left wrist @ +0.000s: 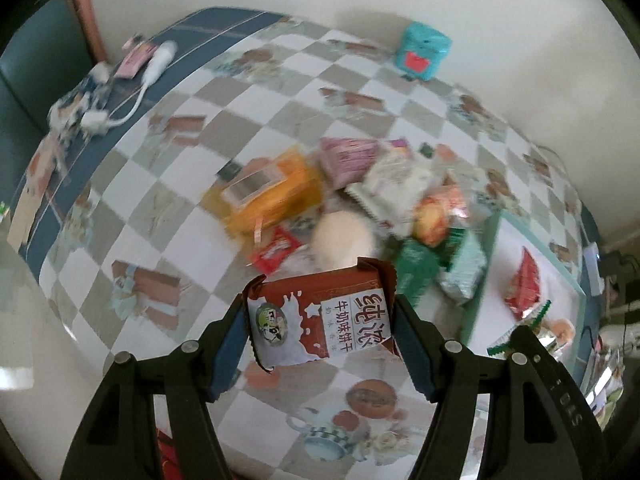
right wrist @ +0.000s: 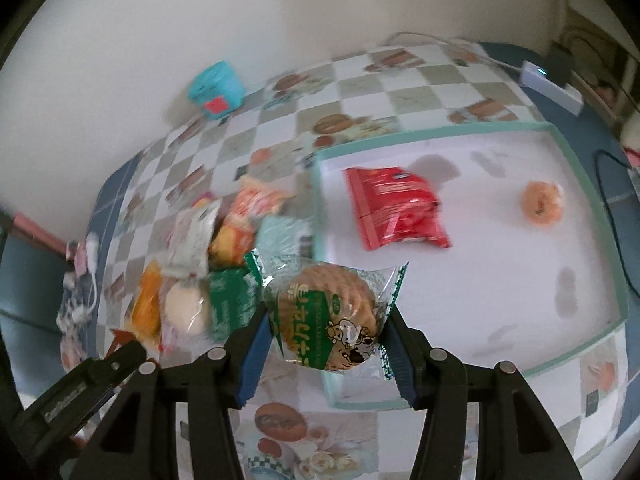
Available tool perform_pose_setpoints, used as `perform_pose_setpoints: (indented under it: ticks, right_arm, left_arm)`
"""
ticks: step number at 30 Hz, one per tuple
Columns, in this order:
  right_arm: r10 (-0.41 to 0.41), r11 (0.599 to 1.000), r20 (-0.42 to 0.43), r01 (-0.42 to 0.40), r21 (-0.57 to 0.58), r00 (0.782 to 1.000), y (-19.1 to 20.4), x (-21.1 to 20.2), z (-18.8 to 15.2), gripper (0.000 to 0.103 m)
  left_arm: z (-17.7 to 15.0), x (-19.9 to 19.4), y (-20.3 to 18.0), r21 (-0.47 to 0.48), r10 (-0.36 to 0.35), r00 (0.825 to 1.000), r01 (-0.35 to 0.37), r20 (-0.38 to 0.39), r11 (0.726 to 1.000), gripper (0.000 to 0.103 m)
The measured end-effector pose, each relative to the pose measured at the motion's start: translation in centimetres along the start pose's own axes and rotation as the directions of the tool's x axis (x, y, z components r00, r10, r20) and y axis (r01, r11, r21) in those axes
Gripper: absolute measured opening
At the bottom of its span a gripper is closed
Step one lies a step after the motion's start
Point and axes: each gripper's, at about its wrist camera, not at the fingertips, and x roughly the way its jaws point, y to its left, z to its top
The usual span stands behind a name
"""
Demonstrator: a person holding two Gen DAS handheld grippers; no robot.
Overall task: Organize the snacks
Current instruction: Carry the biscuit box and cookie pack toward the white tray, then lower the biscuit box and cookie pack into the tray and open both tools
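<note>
My left gripper (left wrist: 320,320) is shut on a brown-and-white milk biscuit pack (left wrist: 320,320), held above the checkered tablecloth. My right gripper (right wrist: 326,330) is shut on a clear-wrapped round cracker with green print (right wrist: 332,316), held over the near left corner of the white tray with a teal rim (right wrist: 580,168). In the tray lie a red snack pack (right wrist: 394,210) and a small orange round snack (right wrist: 542,202). A pile of mixed snacks (left wrist: 360,192) lies on the table left of the tray; it also shows in the right wrist view (right wrist: 212,264).
A teal box with a red patch (left wrist: 424,52) stands by the wall. A white cable and small items (left wrist: 132,80) lie at the table's far left. A white power strip (right wrist: 552,86) with cords sits beyond the tray.
</note>
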Motion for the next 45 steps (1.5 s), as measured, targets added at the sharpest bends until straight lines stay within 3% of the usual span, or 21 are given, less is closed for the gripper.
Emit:
perform_pose_setpoints:
  ticks: [8, 21, 33, 45]
  right_arm:
    - [-0.031, 0.984, 0.032, 0.025, 0.175, 0.999, -5.8, -0.9, 1.7, 0.057]
    - [-0.162, 0.888, 0.059, 0.119, 0.444, 0.985, -15.6, -2.6, 2.3, 0.057]
    - [-0.207, 0.843, 0.031, 0.162, 0.512, 0.978, -18.0, -2.7, 2.0, 0.057]
    - [-0.225, 0.809, -0.046, 0.213, 0.548, 0.973, -18.1, -2.5, 1.8, 0.057]
  left_arm:
    - [-0.6, -1.4, -5.9, 0.154, -0.062, 0.998, 0.057, 0.029, 0.986, 0.071]
    - [-4.7, 0.2, -14.6, 0.4, -0.134, 0.991, 0.117, 0.014, 0.909, 0.071]
    - [-7.2, 1.6, -18.1, 0.503, -0.187, 0.982, 0.181, -0.038, 0.845, 0.071]
    - [-9.3, 3.8, -20.8, 0.566, -0.167, 0.981, 0.194, -0.1, 0.801, 0.071]
